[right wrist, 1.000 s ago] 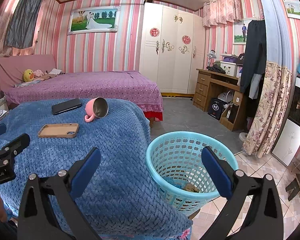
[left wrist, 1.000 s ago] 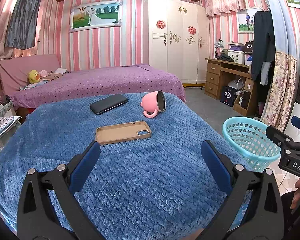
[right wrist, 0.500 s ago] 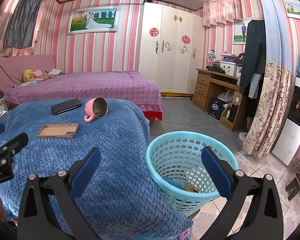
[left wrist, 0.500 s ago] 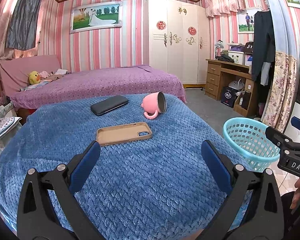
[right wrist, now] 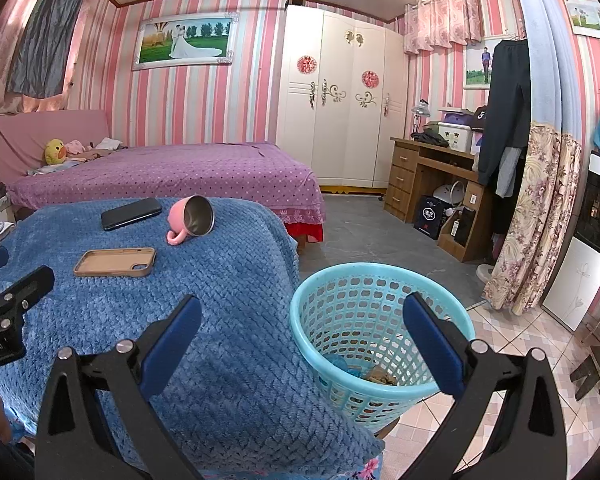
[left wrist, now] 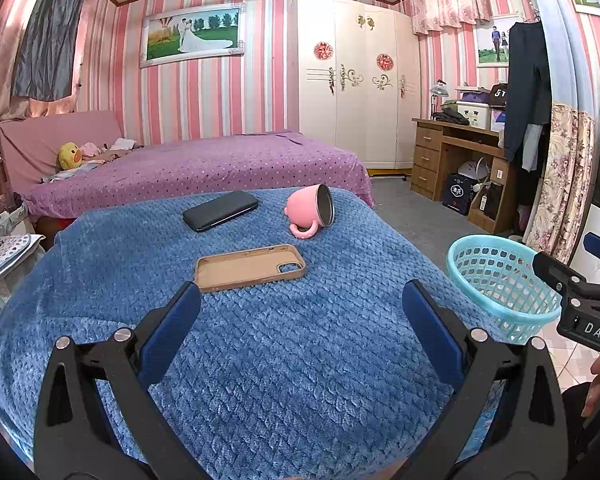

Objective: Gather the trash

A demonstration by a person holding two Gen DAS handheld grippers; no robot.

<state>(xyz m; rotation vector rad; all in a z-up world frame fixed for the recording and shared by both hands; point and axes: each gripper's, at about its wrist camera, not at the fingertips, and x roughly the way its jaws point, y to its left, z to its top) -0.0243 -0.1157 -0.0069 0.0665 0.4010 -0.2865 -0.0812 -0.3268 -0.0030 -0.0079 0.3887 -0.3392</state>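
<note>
Blue blanket (left wrist: 260,360) bearing one phone (left wrist: 220,211), one case (left wrist: 250,267), one mug (left wrist: 312,214) — one basket (right wrist: 364,320), both grippers' jaws wide, empty.

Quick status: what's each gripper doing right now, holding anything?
Left gripper: open, empty, over the blue blanket.
Right gripper: open, empty, by the basket.

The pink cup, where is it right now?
The pink cup lies tipped on its side at the far end of the blue blanket, right of the black phone and beyond the tan phone case.
</note>
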